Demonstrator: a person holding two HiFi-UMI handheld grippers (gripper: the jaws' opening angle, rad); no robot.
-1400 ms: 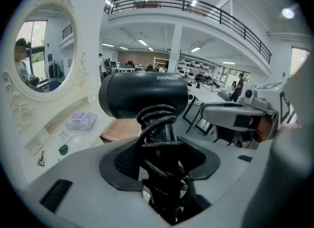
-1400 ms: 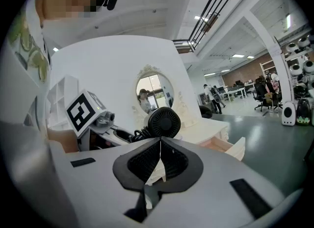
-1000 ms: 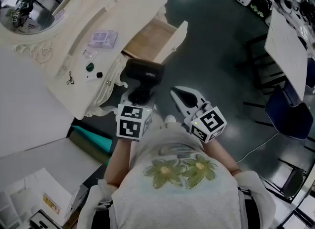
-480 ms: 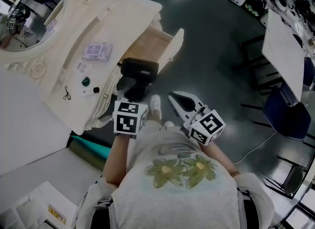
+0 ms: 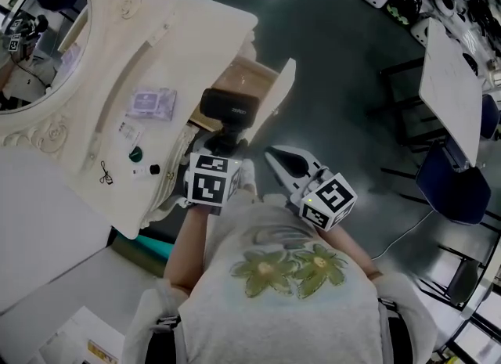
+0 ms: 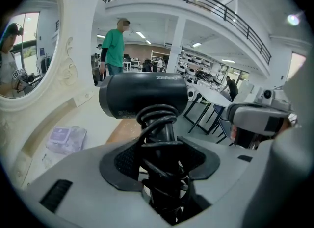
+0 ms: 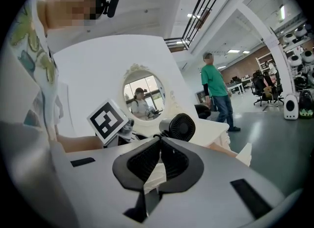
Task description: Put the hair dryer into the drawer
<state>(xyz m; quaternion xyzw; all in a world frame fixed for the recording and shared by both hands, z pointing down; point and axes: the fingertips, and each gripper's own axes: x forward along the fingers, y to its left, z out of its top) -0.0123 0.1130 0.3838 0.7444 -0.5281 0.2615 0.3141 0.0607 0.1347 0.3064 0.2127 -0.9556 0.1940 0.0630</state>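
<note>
Hair dryer held at the open drawer.
The left claw pinches its cord-wrapped handle, so the head is free to lower in; the right claw is pressed together, empty.

Matt black plastic hair dryer; bare wood drawer.

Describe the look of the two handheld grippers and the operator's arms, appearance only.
The left gripper and right gripper look alike. Each is a light grey moulded shell tapering to two jaws lined with black textured pads, and each carries a white cube with black square markers. The person wears a pale short-sleeved T-shirt with a green-and-yellow flower print.
</note>
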